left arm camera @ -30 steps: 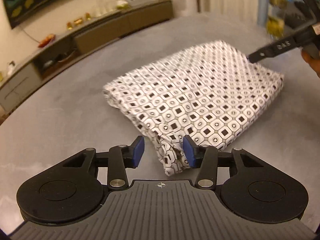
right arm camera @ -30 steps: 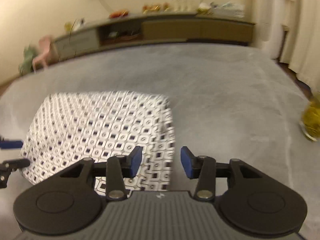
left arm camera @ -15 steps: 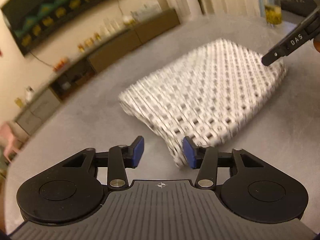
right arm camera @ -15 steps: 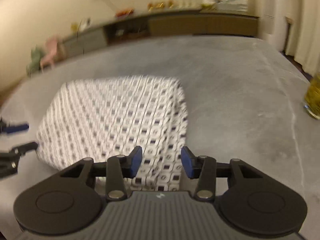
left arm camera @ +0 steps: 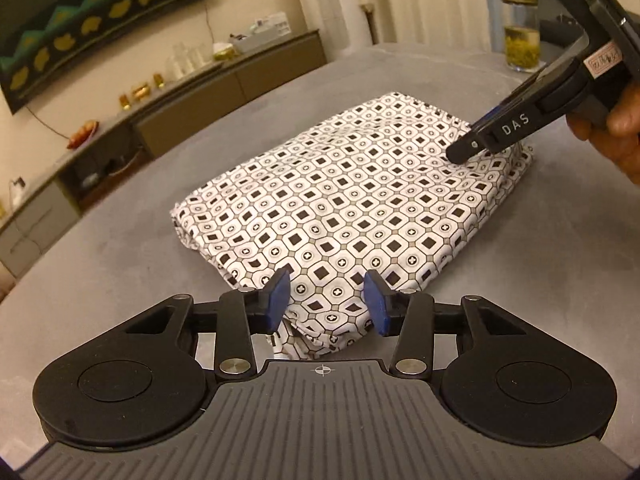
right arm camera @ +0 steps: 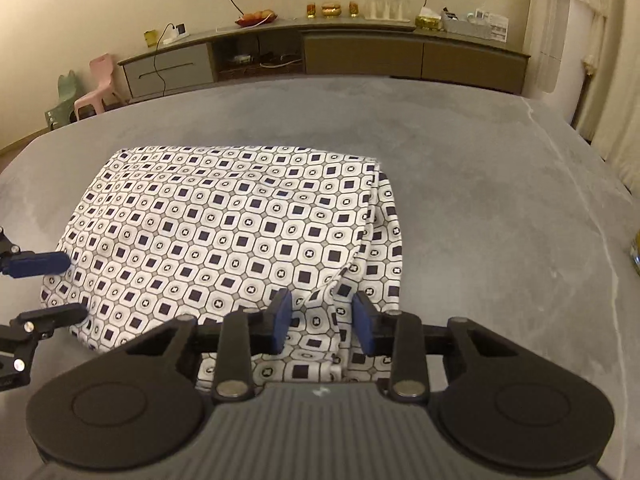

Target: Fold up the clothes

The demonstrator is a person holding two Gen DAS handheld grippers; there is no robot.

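Note:
A white garment with a black square pattern point(left arm camera: 352, 204) lies folded into a thick rectangle on the grey table point(left arm camera: 100, 272). It also shows in the right wrist view point(right arm camera: 224, 232). My left gripper point(left arm camera: 326, 306) is open, its blue pads over the near corner of the fold. My right gripper point(right arm camera: 322, 320) is open over the opposite near corner, where a loose flap overlaps. The right gripper also shows in the left wrist view point(left arm camera: 480, 140), low over the garment's far right part. The left gripper's fingers point(right arm camera: 40, 264) appear at the left edge of the right wrist view.
A glass jar with yellow contents point(left arm camera: 520, 36) stands on the table at the far right. A long low sideboard point(right arm camera: 320, 52) with small items runs along the wall. Two small plastic chairs point(right arm camera: 96, 84) stand by it.
Both grippers moved in over the garment's near corners; the left swung right so the fold's corner now lies between its pads. Both stayed open. The garment has not shifted.

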